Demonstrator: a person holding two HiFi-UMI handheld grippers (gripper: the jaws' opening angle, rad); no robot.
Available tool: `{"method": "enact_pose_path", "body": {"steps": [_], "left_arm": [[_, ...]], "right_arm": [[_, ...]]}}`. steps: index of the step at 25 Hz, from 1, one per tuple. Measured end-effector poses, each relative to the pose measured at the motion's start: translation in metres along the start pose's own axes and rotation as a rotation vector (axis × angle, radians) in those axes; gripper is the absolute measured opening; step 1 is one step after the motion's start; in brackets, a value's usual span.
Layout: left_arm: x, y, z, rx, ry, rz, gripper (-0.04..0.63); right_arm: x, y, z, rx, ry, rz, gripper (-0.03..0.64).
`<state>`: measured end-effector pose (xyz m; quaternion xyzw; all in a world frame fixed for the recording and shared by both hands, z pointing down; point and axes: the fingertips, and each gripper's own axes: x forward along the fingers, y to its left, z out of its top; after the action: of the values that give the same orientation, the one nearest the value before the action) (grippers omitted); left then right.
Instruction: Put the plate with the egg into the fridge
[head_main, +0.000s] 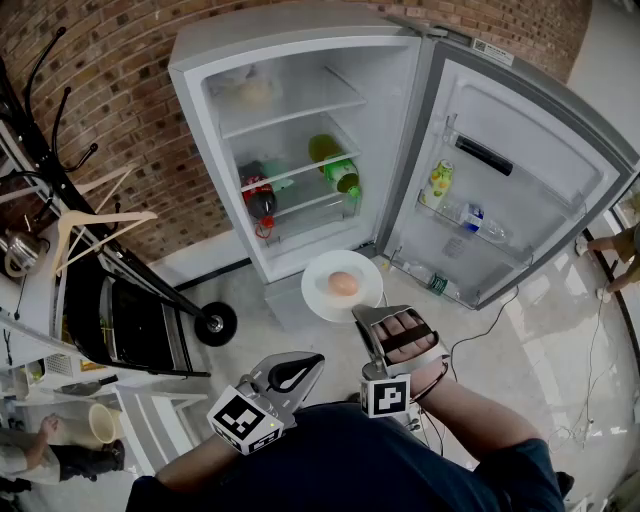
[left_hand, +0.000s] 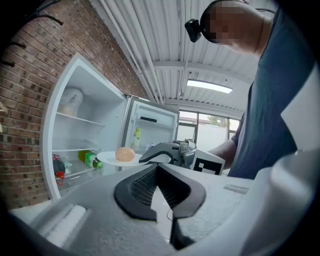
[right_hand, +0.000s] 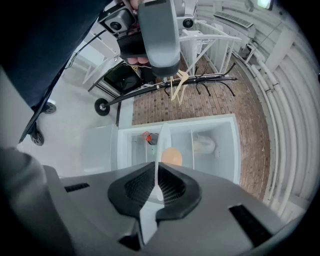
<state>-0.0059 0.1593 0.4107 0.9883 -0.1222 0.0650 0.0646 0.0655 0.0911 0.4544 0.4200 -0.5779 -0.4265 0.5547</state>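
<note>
- Right gripper (head_main: 368, 312) is clamped on the near rim of the plate (head_main: 318, 292). In the right gripper view the jaws pinch the rim edge-on, w/ the egg (head_main: 343, 284) sitting mid-plate.
- Plate sticks straight out ahead of the jaws, approx level, toward the open fridge (head_main: 300, 35). We judge it's not yet inside, just in front of the lower part of the opening.
- Door (head_main: 520, 180) is swung off to the right, not in the path.
- Left gripper (head_main: 303, 365) has jaws closed on nothing, back by the body. Right is the nearer hand to the fridge.
- Next move is prob. a lift and fwd push. Top shelf (head_main: 300, 108) has bare room right of the pale bag (head_main: 255, 90); the shelf w/ the green bottle (head_main: 338, 168) looks crowded.
</note>
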Motion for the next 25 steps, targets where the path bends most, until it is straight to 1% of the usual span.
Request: {"method": "enact_pose_path", "body": {"steps": [5,10,16,25], "left_arm": [[0.005,0.000,-0.001,0.003,0.009,-0.001,0.000],[0.008,0.002,-0.003,-0.004,0.016,0.022,0.000],[0.021,0.005,0.000,-0.001,0.021,0.049,0.000],[0.038,0.003,-0.006,-0.010,0.033,0.140,0.001]], "right_arm": [[0.002,-0.004,-0.002,0.000,-0.011,-0.011,0.020],[0.007,-0.004,-0.006,-0.001,-0.024,-0.007,0.020],[0.016,-0.012,-0.015,-0.007,-0.049,-0.028,0.020],[0.031,-0.009,-0.028,-0.024,-0.130,-0.034,0.020]]}}
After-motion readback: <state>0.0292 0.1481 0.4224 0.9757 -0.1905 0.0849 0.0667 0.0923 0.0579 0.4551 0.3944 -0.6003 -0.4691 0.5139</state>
